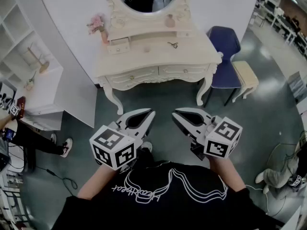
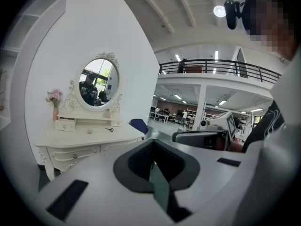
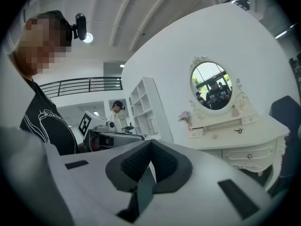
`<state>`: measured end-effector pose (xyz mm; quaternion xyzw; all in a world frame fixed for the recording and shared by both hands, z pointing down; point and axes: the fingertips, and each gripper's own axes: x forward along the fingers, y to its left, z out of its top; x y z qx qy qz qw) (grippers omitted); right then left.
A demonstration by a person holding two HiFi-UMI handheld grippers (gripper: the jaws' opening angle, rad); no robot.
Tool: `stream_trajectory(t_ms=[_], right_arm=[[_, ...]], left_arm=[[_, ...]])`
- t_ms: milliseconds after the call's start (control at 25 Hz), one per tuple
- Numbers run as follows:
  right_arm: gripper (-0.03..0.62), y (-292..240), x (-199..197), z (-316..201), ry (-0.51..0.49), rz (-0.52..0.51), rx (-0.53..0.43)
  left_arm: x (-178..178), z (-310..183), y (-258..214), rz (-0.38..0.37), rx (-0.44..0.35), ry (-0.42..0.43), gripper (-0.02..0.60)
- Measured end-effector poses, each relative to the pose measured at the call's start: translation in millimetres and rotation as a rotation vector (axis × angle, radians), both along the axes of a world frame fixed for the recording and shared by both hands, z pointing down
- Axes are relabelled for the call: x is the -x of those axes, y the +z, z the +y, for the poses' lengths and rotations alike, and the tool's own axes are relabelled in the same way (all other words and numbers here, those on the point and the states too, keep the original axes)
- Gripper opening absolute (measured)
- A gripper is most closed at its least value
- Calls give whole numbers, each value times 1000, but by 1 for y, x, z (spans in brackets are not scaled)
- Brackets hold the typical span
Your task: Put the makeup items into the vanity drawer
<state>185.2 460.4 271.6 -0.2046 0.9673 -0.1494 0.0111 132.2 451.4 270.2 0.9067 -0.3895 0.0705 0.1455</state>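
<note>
2 units, left hand-held gripper (image 1: 149, 114) and right hand-held gripper (image 1: 175, 114), were clenched empty. 1 vanity surface (image 1: 192, 46) showed 2 closed front drawers (image 1: 184, 71).

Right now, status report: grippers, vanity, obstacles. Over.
Left gripper and right gripper shut, empty, short of vanity. Front drawers closed; small dark item on top. Blue chair beside vanity, not blocking.

vanity (image 1: 192, 52) — smooth, glossy painted wood
</note>
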Motion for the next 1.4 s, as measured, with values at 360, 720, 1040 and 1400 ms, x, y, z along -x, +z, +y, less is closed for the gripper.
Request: stream_trajectory(t_ms=[360, 720, 1040, 1400], right_arm=[[6, 9, -7, -10, 25, -11, 16], [8, 17, -16, -43, 101, -34, 52], [6, 34, -5, -97, 125, -40, 91], [7, 46, 37, -216, 141, -32, 154]], left_arm=[[-3, -4, 7, -8, -1, -1, 5], [-4, -31, 14, 0, 4, 20, 5], [6, -84, 37, -15, 32, 50, 5], [53, -207, 50, 2, 101, 46, 5]])
